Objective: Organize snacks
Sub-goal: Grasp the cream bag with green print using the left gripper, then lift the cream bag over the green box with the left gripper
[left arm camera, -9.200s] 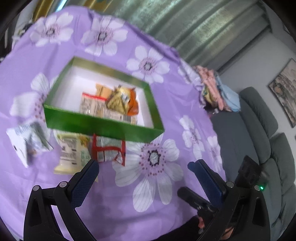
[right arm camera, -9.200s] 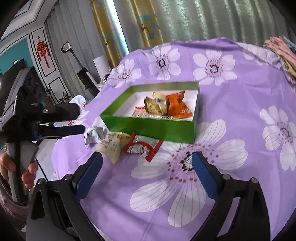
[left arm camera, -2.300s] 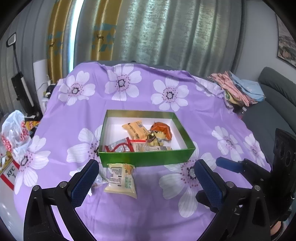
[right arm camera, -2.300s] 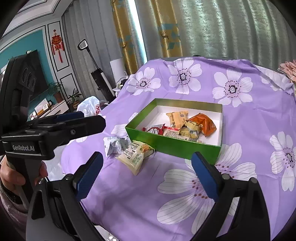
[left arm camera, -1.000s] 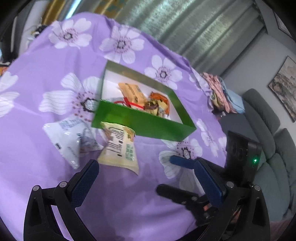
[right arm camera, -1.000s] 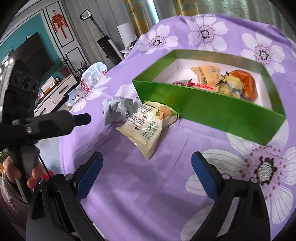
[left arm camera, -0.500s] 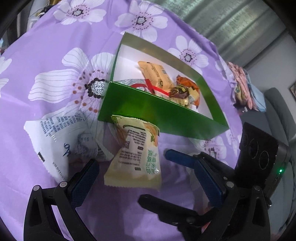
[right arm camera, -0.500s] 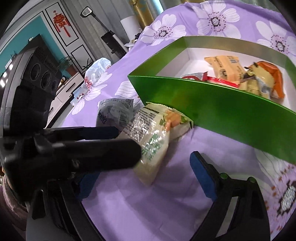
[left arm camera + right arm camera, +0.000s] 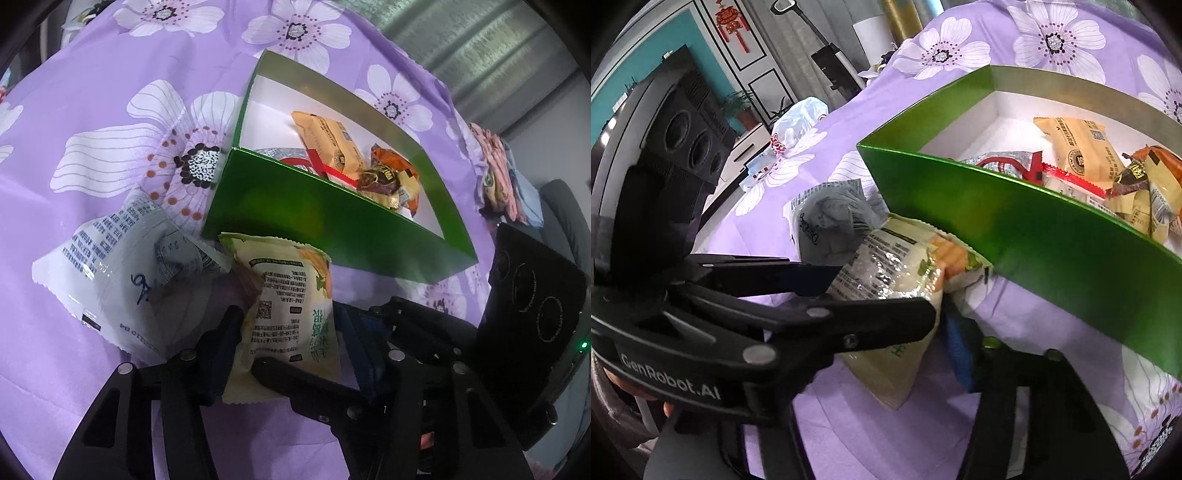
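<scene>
A cream snack packet (image 9: 291,295) (image 9: 886,258) lies on the purple cloth, against the front wall of the green box (image 9: 332,221) (image 9: 1034,229). My left gripper (image 9: 288,321) (image 9: 882,291) has its closing jaws pressed on the packet's two sides. My right gripper (image 9: 303,339) (image 9: 886,317) comes in from the other side, also closing on the same packet. Its blue pad (image 9: 956,350) touches the packet's edge; its other finger is hidden behind the left gripper. A grey-white packet (image 9: 122,266) (image 9: 827,221) lies just beside. Several snacks (image 9: 325,144) (image 9: 1078,147) lie in the box.
The purple flowered cloth (image 9: 92,110) covers the whole surface. Folded clothes (image 9: 495,166) and a grey sofa (image 9: 565,206) are at the far right. Off the cloth's left edge are a plastic bag (image 9: 798,122), a black screen and an upright vacuum (image 9: 831,62).
Both grippers came down and in toward the cream packet, then their jaws went from wide open to closed on it. The packets and box have not shifted.
</scene>
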